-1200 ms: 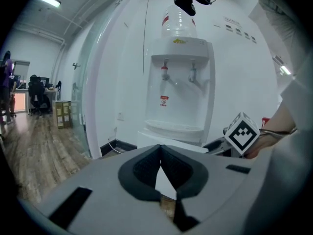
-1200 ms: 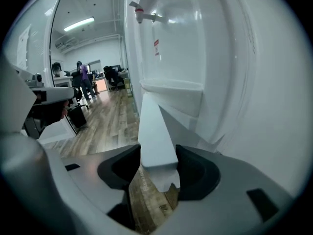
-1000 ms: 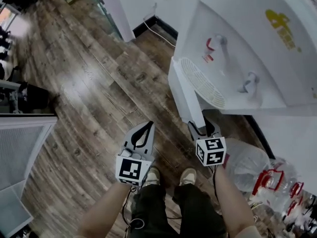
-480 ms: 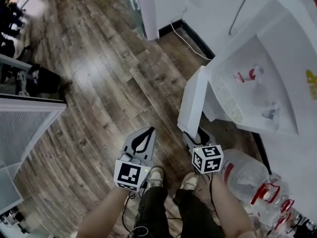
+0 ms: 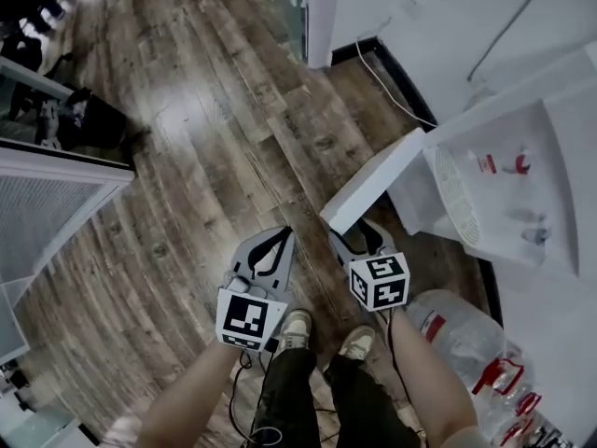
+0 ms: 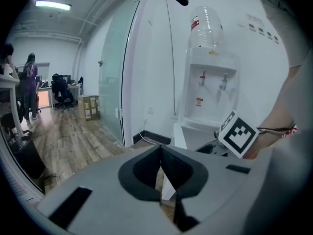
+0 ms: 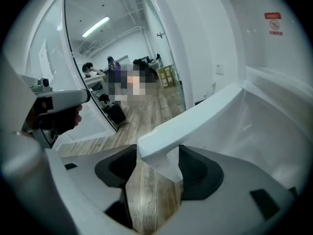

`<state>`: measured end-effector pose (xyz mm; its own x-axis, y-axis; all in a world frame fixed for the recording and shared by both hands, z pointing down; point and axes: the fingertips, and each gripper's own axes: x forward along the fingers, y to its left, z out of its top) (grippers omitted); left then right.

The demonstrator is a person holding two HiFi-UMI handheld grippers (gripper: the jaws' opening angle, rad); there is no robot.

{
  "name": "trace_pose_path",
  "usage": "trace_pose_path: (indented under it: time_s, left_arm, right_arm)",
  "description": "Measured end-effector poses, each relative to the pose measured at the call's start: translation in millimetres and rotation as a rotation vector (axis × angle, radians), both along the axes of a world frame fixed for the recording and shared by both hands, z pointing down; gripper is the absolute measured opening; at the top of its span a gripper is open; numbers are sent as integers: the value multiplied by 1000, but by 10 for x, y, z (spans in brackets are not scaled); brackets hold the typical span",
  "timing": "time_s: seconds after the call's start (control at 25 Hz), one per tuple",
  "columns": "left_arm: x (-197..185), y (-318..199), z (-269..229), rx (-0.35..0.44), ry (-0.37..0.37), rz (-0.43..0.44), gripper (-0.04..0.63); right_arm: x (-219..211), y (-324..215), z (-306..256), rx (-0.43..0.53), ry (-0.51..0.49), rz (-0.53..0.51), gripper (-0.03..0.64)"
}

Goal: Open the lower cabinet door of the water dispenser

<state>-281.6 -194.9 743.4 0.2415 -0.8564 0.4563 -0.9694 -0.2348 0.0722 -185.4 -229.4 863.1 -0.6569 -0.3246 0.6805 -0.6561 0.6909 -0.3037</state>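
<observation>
A brown wood-plank floor (image 5: 187, 157) fills most of the head view, and wide bare room is left on it to the left of the tools and beyond them. At the right, against a white wall, a tall white plastic water dispenser (image 5: 560, 203) is stood, with a round slatted drip grille (image 5: 457, 208) below a red tap (image 5: 518, 163). In the left tool view an upturned clear bottle (image 6: 205, 28) is seen on its top. Its flat white lower cabinet door (image 5: 373, 183) is swung well out from the body over the floor, with its free corner just ahead of the person's pale shoes (image 5: 298, 329). A large clear plastic jug (image 5: 457, 329) is rested on the floor to the right of the door, near the right forearm. The right tool (image 5: 359, 238) is set on the door's free edge. In its own view the thick rounded edge (image 7: 195, 121) fills the gap, both dark pads are laid against it, and the jaws have just been opening a little around it. The left tool (image 5: 283, 236) is held just beside the door's corner over bare floor, its tips brought together on nothing. A black skirting board (image 5: 401, 91) and a thin white cable (image 5: 382, 87) are run along the wall's foot. The cabinet's inside is hidden in the head view by the dispenser's front and is shown only as a white blur in the right tool view. The red-handled bottles (image 5: 504, 381) at lower right are cut off by the frame.
</observation>
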Motion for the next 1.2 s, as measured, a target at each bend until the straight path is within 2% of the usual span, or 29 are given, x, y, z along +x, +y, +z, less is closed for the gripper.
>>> trace_pose_path:
  time_s: [0.16,0.32,0.48,0.56,0.64,0.88,1.0,1.2]
  left_arm:
    - [-222,73,-63,4,-15,-47,6]
    - [-330,159,-113,5,-15,-64,6]
    - [-345,215,-120,-5,-11,-68,6]
    - [-315,243,-127,-23,2,-59,6]
    - [-278,258,-171,-36,11,-54,6]
    - [-109,286,-499,-35,25,-36,6]
    - [-5,294,-725,-36,24,-16,6]
    - [120,243,-1163,-21,26,4,6]
  right_arm:
    - [-224,-102,-5,25,-26,-27,273]
    - [-363,-137,-4,64,-6,-82,290]
    - [-276,-49,-16,21,1,-62,296]
    - [-165,29,-47,4,10,-43,272]
    - [-50,94,-131,-1,20,-31,216]
    - [292,181,-739,8,-5,21,153]
    - [454,214,-1161,55,-13,24,98]
    - [663,286,-1892,134,-33,16,61]
